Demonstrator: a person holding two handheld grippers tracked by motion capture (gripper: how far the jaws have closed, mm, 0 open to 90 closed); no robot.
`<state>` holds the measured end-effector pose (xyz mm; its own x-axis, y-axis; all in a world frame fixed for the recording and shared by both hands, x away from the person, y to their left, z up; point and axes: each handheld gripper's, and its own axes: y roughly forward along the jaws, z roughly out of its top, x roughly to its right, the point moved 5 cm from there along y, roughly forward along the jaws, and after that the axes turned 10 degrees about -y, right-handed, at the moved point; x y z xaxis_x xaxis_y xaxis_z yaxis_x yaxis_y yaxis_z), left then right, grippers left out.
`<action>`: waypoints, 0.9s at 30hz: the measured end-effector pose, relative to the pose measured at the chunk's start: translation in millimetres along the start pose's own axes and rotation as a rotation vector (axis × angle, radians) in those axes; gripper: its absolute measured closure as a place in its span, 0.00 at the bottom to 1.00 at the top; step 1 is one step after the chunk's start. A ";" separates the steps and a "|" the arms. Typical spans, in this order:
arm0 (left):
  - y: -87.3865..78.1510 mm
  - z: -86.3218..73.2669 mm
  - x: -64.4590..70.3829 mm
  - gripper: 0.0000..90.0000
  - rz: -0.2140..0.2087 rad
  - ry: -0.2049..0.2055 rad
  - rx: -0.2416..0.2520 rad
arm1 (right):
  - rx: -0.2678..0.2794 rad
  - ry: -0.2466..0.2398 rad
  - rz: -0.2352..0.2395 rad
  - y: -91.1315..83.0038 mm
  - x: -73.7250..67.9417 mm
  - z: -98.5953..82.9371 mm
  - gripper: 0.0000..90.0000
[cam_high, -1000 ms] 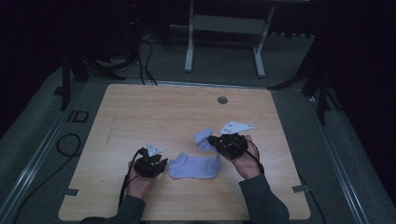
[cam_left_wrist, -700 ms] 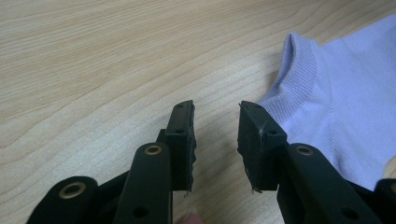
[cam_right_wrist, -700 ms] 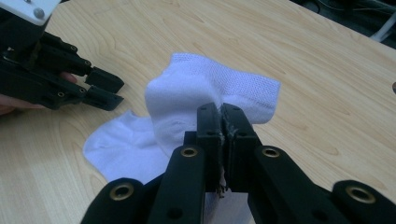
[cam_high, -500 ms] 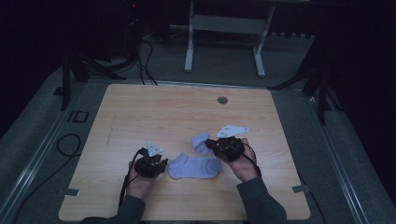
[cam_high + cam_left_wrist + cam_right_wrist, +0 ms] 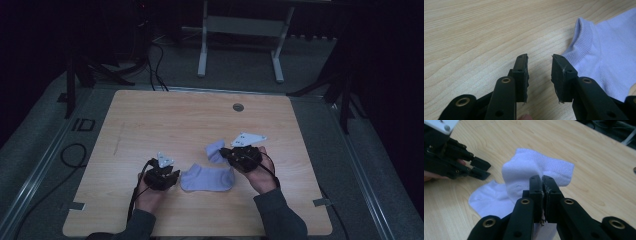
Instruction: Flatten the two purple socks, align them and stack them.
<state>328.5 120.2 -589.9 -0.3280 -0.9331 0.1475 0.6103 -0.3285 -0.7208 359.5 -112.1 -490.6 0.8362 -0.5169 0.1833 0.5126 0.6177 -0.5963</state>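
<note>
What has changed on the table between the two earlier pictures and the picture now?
The right gripper, shut on the sock, has carried the lifted end a little nearer to the person and lower; the raised fold now lies closer to the flat part. Nothing was taken hold of or let go. The left gripper stayed at the sock's other end with its jaws open, and the flat part stayed on the table.

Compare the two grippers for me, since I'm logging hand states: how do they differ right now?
The left gripper has its jaws apart, holding nothing, beside the sock's cuff; the right gripper is shut on the sock. The left sits low by the sock's end on the table; the right lifts its end up. Both have black jaws.
</note>
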 end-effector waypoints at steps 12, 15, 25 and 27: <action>-1.5 0.1 0.4 0.73 -0.004 0.000 0.000 | -0.011 0.008 0.031 6.5 -6.3 -9.1 0.96; -2.7 0.3 0.6 0.73 -0.006 0.000 0.003 | -0.007 0.028 0.065 11.4 -10.5 -17.0 0.96; -6.7 0.0 5.3 0.71 -0.025 0.001 0.008 | -0.020 0.050 0.123 25.9 -22.2 -28.8 0.96; -7.3 -0.1 5.5 0.71 -0.027 0.001 0.007 | -0.022 0.046 0.127 27.6 -23.6 -29.2 0.96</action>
<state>322.2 117.4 -583.9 -0.3449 -0.9238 0.1664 0.6064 -0.3546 -0.7118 348.2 -100.1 -534.1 0.8841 -0.4621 0.0699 0.3984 0.6671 -0.6295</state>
